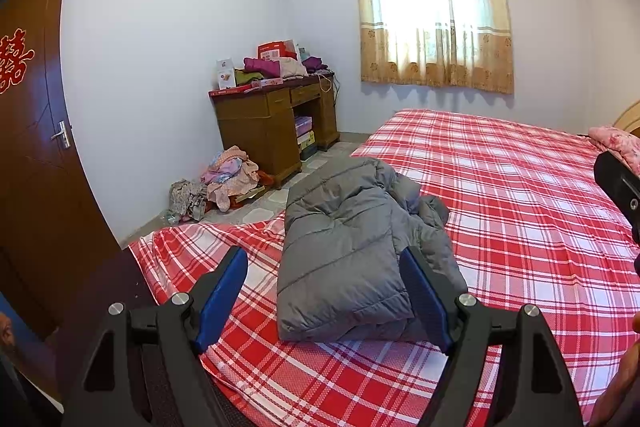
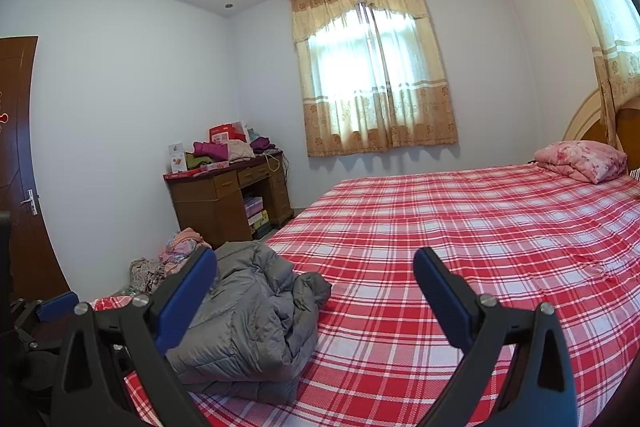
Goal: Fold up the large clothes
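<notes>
One grey padded jacket (image 1: 352, 251) is lying folded near the foot corner of the red plaid bed (image 1: 520, 195), the landmark here. Beyond that corner, one wooden desk (image 1: 272, 123) is carrying piled clothes and boxes, and more boxes are sitting in its open recess. One heap of clothes (image 1: 228, 179) is lying on the floor beside it. One pink pillow (image 2: 582, 161) is resting at the bed's head. The left gripper (image 1: 324, 291) and right gripper (image 2: 316, 291) are both hovering with jaws apart, holding nothing.

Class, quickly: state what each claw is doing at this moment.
Left claw: open, empty, above the folded grey padded jacket.
Right claw: open, empty.
</notes>
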`<action>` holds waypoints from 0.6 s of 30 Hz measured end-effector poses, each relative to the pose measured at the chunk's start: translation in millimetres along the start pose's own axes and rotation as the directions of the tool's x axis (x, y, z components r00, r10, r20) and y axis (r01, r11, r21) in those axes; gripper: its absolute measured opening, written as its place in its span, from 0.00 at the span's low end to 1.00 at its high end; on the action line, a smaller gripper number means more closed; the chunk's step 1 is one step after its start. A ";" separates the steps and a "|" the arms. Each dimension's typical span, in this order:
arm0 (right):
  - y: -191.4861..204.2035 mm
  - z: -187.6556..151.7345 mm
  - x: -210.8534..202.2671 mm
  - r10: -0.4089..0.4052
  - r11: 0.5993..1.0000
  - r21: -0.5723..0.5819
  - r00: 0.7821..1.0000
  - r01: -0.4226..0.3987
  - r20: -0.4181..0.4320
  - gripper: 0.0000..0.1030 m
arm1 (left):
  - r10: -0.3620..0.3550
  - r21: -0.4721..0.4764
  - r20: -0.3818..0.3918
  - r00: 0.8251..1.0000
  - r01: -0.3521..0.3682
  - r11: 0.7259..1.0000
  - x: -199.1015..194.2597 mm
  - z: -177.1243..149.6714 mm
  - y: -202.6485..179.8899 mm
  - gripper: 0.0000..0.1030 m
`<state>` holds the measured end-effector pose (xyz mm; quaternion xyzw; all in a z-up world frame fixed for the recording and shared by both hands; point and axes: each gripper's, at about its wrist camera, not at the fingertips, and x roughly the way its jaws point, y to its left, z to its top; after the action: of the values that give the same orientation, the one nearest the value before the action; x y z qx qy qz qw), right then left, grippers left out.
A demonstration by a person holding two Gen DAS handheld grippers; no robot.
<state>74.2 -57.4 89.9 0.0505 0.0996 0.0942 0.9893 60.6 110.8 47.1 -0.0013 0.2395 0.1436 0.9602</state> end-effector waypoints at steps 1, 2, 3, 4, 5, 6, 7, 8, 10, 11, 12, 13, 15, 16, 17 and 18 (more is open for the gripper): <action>0.3 0.2 -0.1 0.000 1.000 0.001 1.000 0.000 -0.001 0.98 | 0.001 -0.002 -0.001 1.000 -0.001 1.000 -0.2 -0.1 0.0 0.77; 0.8 0.2 -0.2 -0.001 1.000 0.002 1.000 0.001 -0.001 0.98 | 0.001 -0.003 -0.002 1.000 -0.001 1.000 -0.4 -0.2 -0.3 0.77; 1.1 0.1 -0.3 -0.002 1.000 0.002 1.000 0.002 -0.001 0.98 | 0.002 -0.002 -0.002 1.000 -0.002 1.000 0.3 -0.3 -0.8 0.77; 1.0 0.3 -0.3 -0.002 1.000 0.003 1.000 0.002 -0.001 0.98 | 0.003 -0.002 -0.004 1.000 -0.003 1.000 0.8 -0.7 -1.1 0.77; 1.5 0.3 0.0 -0.003 1.000 0.003 1.000 0.003 -0.002 0.98 | 0.006 0.000 -0.005 1.000 -0.006 1.000 1.4 -1.1 -1.4 0.77; 2.4 0.2 -0.3 -0.005 1.000 0.004 1.000 0.005 -0.003 0.98 | 0.007 0.001 -0.006 1.000 -0.007 1.000 3.3 -1.1 -1.1 0.77; 2.2 0.7 -0.5 -0.006 1.000 0.006 1.000 0.006 -0.002 0.98 | 0.010 0.001 -0.008 1.000 -0.010 1.000 4.2 -1.2 -1.2 0.77; 2.3 0.7 -0.4 -0.007 1.000 0.007 1.000 0.007 -0.001 0.98 | 0.010 0.001 -0.010 1.000 -0.010 1.000 5.1 -1.3 -1.2 0.77; 2.9 0.2 0.1 -0.008 1.000 0.006 1.000 0.008 -0.002 0.98 | 0.010 0.001 -0.011 1.000 -0.010 1.000 6.3 -1.4 -0.8 0.77; 3.0 0.2 0.1 -0.009 1.000 0.006 1.000 0.009 -0.001 0.98 | 0.012 0.002 -0.010 1.000 -0.012 1.000 6.4 -1.3 -0.7 0.77; 3.1 0.1 0.1 -0.009 1.000 0.006 1.000 0.009 -0.001 0.98 | 0.019 0.005 -0.009 1.000 -0.019 1.000 6.9 -1.4 -0.8 0.77; 2.8 0.2 0.1 -0.009 1.000 0.006 1.000 0.009 -0.002 0.98 | 0.022 0.007 -0.009 1.000 -0.022 1.000 7.9 -1.2 -1.0 0.77; 3.0 0.2 0.1 -0.011 1.000 0.008 1.000 0.011 -0.001 0.98 | 0.025 0.008 -0.008 1.000 -0.025 1.000 8.9 -1.3 -0.9 0.77; 2.9 0.4 0.1 -0.010 1.000 0.009 1.000 0.010 0.000 0.98 | 0.025 0.007 -0.008 1.000 -0.025 1.000 8.9 -1.1 -0.6 0.77; 2.7 0.6 0.3 -0.010 1.000 0.008 1.000 0.010 0.000 0.98 | 0.025 0.004 -0.007 1.000 -0.025 1.000 9.0 -1.2 -0.1 0.77; 2.3 0.4 0.5 -0.010 1.000 0.007 1.000 0.010 -0.002 0.98 | 0.023 0.004 -0.006 1.000 -0.023 1.000 9.3 -1.2 -0.3 0.77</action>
<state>74.3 -55.1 90.5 0.0532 0.1013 0.0888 0.9895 68.0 112.9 41.7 0.0028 0.2427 0.1544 0.9577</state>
